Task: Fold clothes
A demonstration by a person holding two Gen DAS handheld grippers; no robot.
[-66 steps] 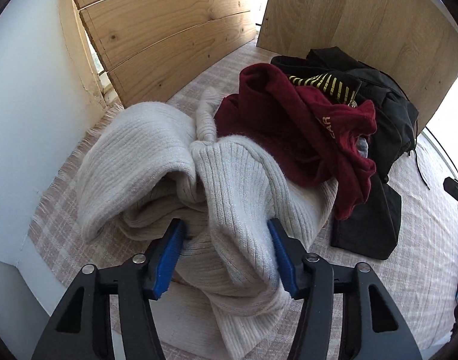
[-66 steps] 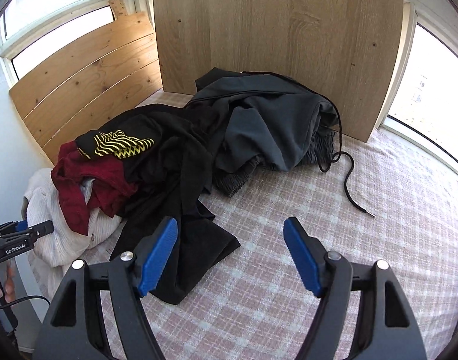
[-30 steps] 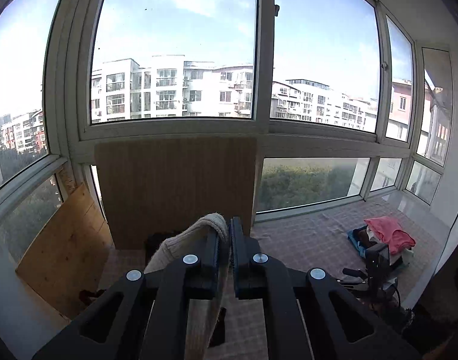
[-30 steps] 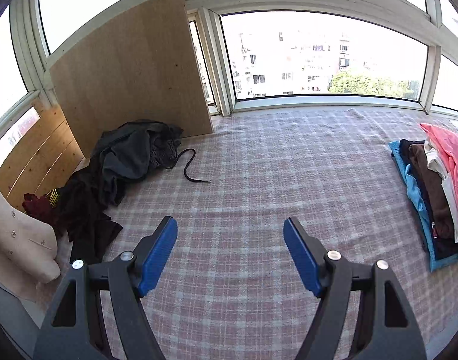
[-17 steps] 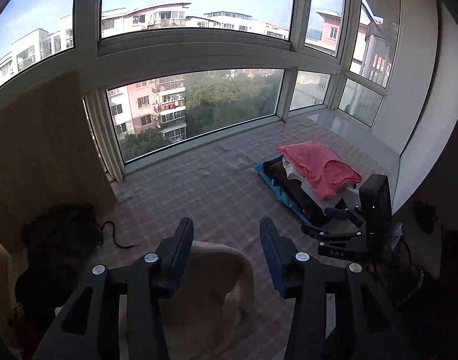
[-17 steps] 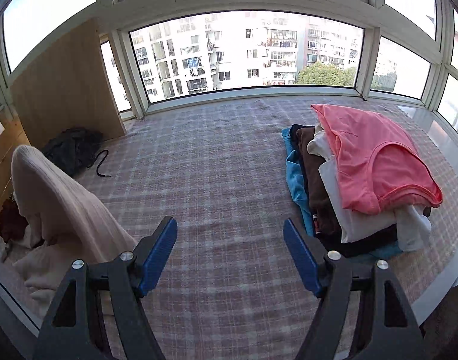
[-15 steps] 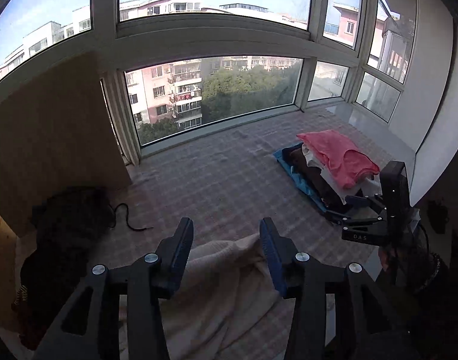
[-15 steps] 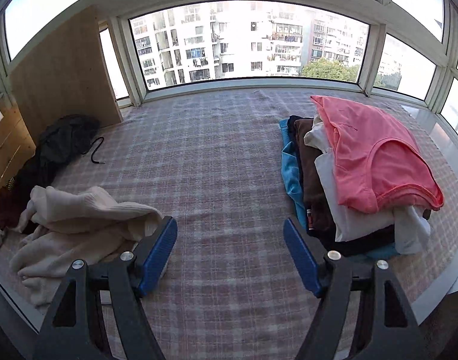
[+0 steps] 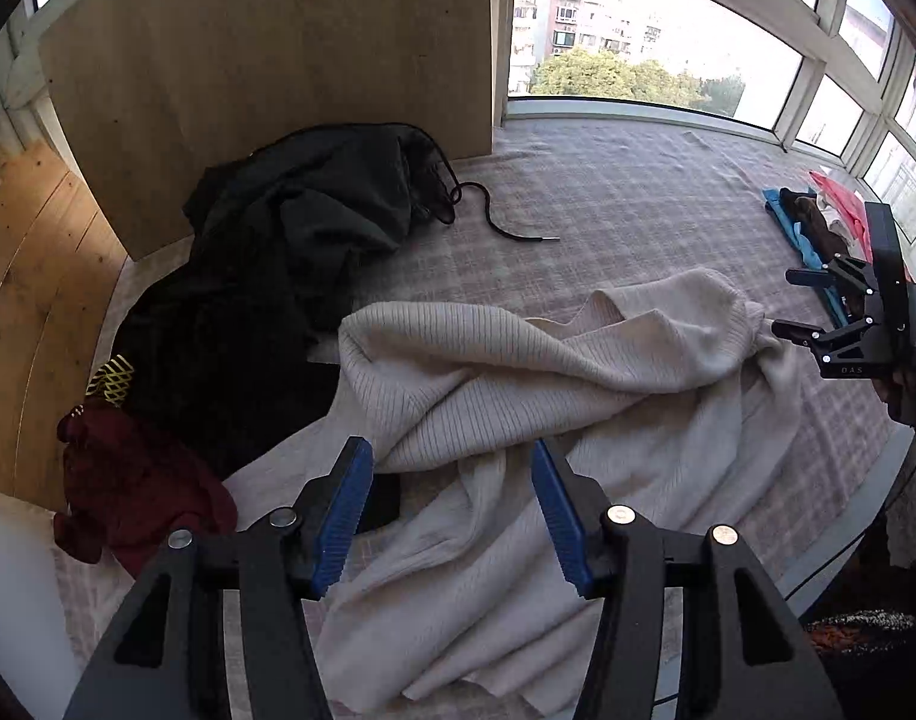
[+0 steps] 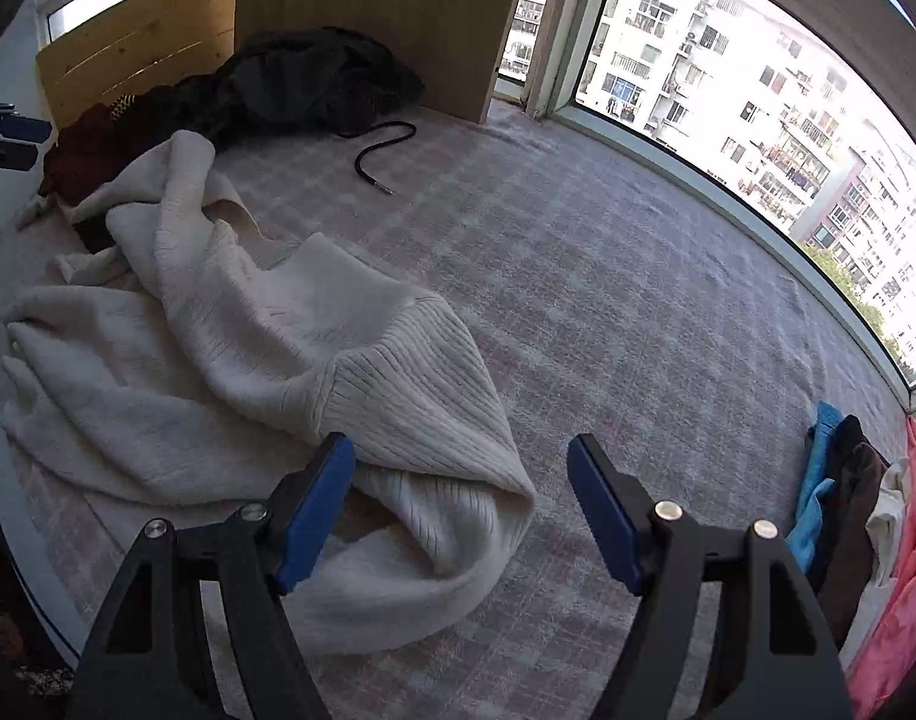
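A: What fills the widest area?
B: A pink-and-grey checked woven mat (image 10: 607,276), running out to the window sill.

A: And the wooden piece?
B: A tall pale wooden board (image 9: 266,60) stands upright at 12 o'clock in the left wrist view, with a heap of black and dark grey clothes (image 9: 290,252) against its foot.

A: Where is the garment being folded?
B: The cream ribbed knitted sweater (image 9: 517,396) lies crumpled on the mat, its edge touching the dark heap at 9 o'clock. A crumpled dark red garment (image 9: 128,480) sits at 8 o'clock.

A: The folded things?
B: A stack of folded clothes, pink on top and blue beneath (image 10: 865,528), lies at 4 o'clock in the right wrist view, well apart from the sweater.

A: The hands' tools?
B: The left gripper (image 9: 452,504) hovers above the sweater, blue-padded fingers (image 9: 344,510) spread wide and empty. The right gripper (image 10: 460,501) is just over the sweater's ribbed hem, fingers (image 10: 601,504) likewise parted, grasping nothing.

A: Smallest item?
B: A black drawstring cord (image 10: 380,147) trailing from the heap.
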